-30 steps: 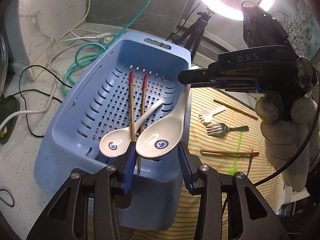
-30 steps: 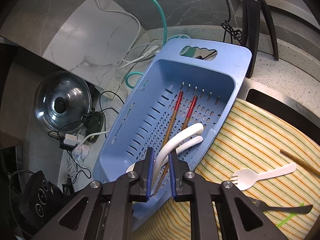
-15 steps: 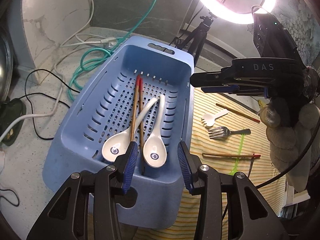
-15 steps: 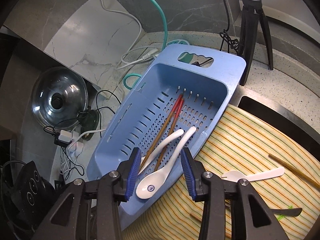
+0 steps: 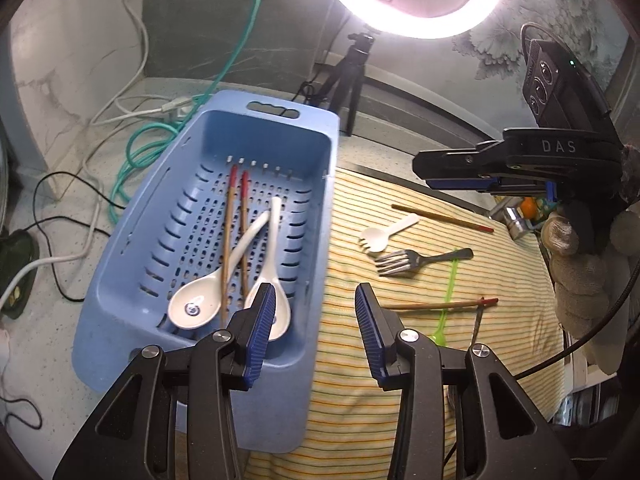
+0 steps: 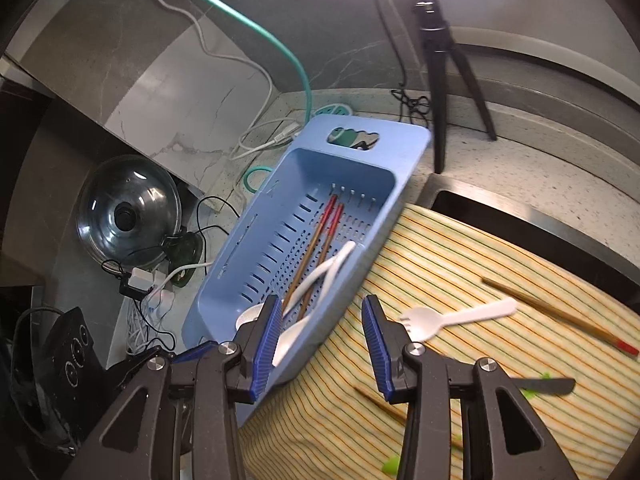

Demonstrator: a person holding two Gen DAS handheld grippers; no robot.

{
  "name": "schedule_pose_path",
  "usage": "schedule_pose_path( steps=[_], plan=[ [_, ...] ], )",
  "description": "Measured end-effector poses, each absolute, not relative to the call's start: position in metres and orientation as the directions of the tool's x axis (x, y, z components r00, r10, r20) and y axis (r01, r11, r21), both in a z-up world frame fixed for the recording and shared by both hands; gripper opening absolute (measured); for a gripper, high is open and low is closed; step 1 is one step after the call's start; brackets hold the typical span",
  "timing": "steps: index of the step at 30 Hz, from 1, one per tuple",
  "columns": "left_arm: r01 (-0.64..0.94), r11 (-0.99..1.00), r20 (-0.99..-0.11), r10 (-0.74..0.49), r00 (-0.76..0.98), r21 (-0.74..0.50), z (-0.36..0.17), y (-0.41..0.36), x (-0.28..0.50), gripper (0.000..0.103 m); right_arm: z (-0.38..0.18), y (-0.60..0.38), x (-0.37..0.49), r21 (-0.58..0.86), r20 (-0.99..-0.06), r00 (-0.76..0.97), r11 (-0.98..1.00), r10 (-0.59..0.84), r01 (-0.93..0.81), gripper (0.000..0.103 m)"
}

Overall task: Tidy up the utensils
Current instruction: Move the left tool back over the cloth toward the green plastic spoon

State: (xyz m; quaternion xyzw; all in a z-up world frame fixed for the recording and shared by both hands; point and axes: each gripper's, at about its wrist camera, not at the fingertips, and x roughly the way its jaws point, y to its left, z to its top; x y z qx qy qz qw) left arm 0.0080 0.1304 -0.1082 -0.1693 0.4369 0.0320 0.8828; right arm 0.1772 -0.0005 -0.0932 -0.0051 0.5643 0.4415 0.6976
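Utensils were split: two white spoons (image 5: 224, 280) & two red-tipped chopsticks (image 5: 236, 224) lay crossed in the blue basket (image 5: 120, 248) on the bench. Plastic spork (image 5: 386, 234), metal fork (image 5: 416, 260), green utensil (image 5: 448, 292) & two more chopsticks sat on the striped cloth (image 5: 400, 380) beside it. Left claw (image 5: 316, 332) was part open, empty, over basket's near rim. Right claw (image 6: 320, 344) had just opened; nothing between pads, a spoon in the basket beneath it.
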Motion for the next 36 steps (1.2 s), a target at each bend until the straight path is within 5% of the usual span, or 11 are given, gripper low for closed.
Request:
schedule_pose_path(
  steps=[22, 36],
  plan=[
    [0.071, 0.957, -0.807, -0.277, 0.522, -0.283, -0.130, 0.033, 0.046, 0.040, -0.135, -0.182, 0.174, 0.495, -0.834, 0.060, 0.792, 0.548, -0.358, 0.038],
    [0.147, 0.949, -0.857, -0.314, 0.408, -0.277, -0.150, 0.019, 0.097, 0.040, -0.173, -0.182, 0.159, 0.593, -0.797, -0.041, 0.767, 0.603, -0.244, 0.038]
  ],
)
